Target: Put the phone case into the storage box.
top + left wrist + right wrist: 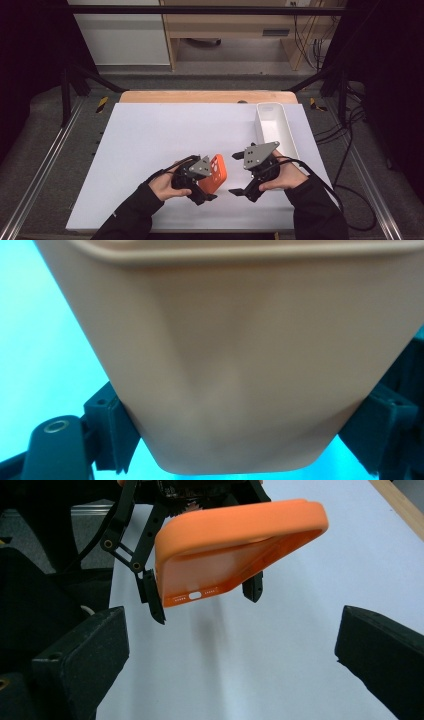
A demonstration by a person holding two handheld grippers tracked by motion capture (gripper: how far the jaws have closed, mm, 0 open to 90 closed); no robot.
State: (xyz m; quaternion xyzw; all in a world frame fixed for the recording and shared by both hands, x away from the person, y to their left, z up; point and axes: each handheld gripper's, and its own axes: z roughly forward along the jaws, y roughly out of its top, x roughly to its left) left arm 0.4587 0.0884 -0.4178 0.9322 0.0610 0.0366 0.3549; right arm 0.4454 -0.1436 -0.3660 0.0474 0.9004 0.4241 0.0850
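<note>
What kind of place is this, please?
Probably a lab recording station: a white table inside a dark metal frame, cables on the floor, and the left gripper holding an orange phone case.

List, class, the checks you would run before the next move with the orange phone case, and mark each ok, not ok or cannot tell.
1. Left gripper clamps the orange phone case on both sides: ok.
2. Case lifted off the white table: ok.
3. Right gripper open, nothing between its jaws: ok.
4. Right gripper faces the case's port end: ok.
5. White bin free of objects: cannot tell.
</note>
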